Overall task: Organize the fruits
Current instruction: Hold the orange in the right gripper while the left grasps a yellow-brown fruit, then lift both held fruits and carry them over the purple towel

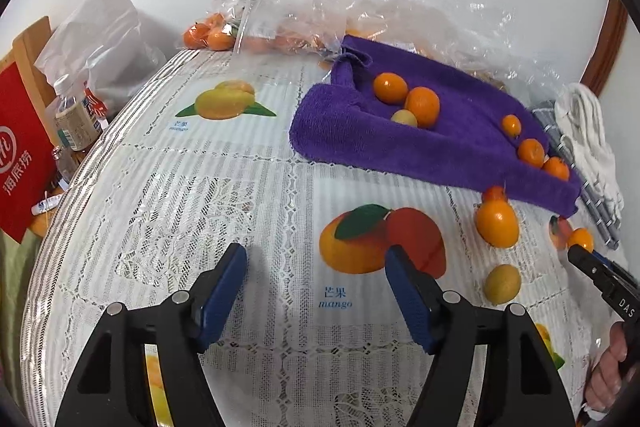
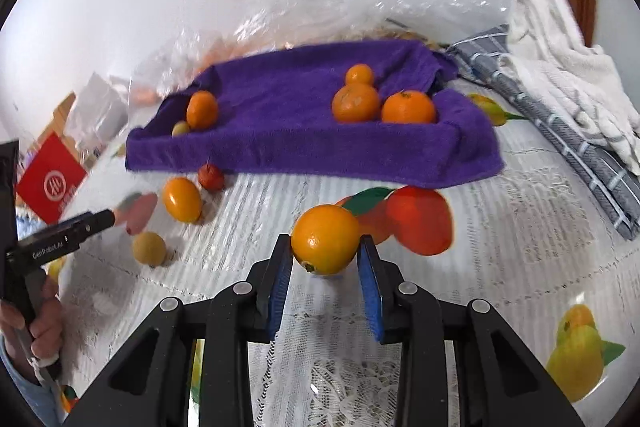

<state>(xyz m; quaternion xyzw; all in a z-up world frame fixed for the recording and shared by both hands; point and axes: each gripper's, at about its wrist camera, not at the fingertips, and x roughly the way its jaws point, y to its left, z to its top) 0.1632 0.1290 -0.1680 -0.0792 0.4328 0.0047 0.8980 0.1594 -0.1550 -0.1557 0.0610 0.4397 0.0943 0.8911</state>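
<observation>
My right gripper point(image 2: 325, 251) is shut on an orange point(image 2: 325, 239), held above the tablecloth in front of the purple towel point(image 2: 280, 147). The towel forms a tray holding several oranges point(image 2: 408, 107) and a small yellow fruit point(image 2: 181, 127). In the left wrist view the towel point(image 1: 440, 147) lies at the far right with oranges point(image 1: 422, 106) on it. My left gripper point(image 1: 316, 259) is open and empty over the cloth. Loose on the table are an orange point(image 1: 497, 223), a yellow-green fruit point(image 1: 502, 283) and a small red fruit point(image 2: 211, 177).
Clear plastic bags point(image 1: 304, 15) with more oranges lie behind the towel. A grey checked cloth point(image 2: 560, 131) and a white cloth point(image 2: 560, 67) lie at the right. A bottle point(image 1: 76, 115) and a red package point(image 1: 20, 155) stand beyond the table's left edge.
</observation>
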